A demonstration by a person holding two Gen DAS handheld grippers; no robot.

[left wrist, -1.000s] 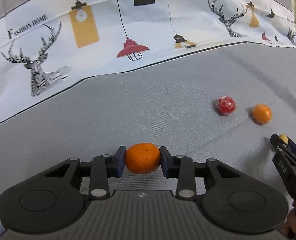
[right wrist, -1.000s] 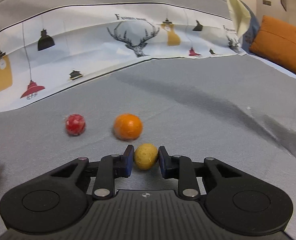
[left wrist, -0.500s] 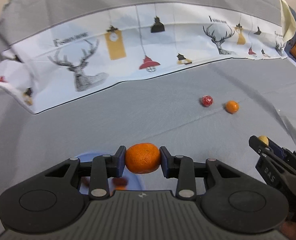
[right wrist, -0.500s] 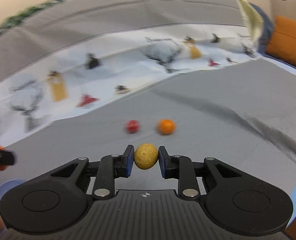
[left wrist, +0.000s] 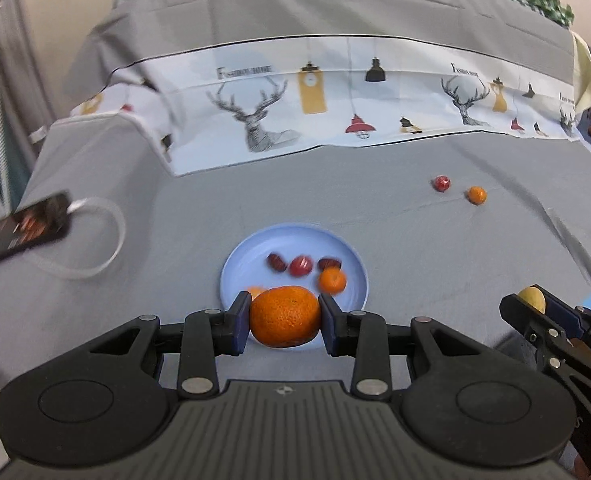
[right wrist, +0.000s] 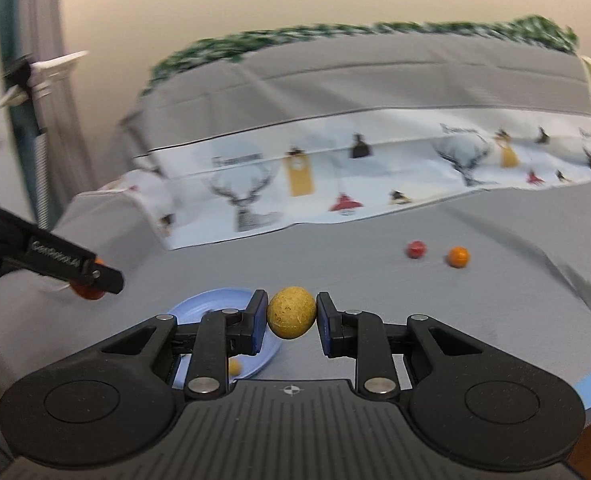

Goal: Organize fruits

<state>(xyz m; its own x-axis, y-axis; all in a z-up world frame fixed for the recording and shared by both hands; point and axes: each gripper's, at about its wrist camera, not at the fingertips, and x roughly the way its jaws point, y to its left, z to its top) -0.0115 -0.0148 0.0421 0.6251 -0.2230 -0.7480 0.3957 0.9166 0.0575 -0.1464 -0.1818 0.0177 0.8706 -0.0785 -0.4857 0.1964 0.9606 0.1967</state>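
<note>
Mandarin (left wrist: 285,317) clamped in left gripper (left wrist: 285,322) fingers, yellow fruit (right wrist: 291,312) clamped in right gripper (right wrist: 291,322): lower over blue plate (left wrist: 347,254), release onto bare spots.

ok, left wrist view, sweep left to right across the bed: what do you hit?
Phone → white charging cable → blue plate → large orange in the left claw → small red fruit → small orange fruit → yellow fruit in the right claw.

Fruits (left wrist: 302,266) on plate (left wrist: 351,258); two fruits (left wrist: 442,183) far right (apart).
</note>
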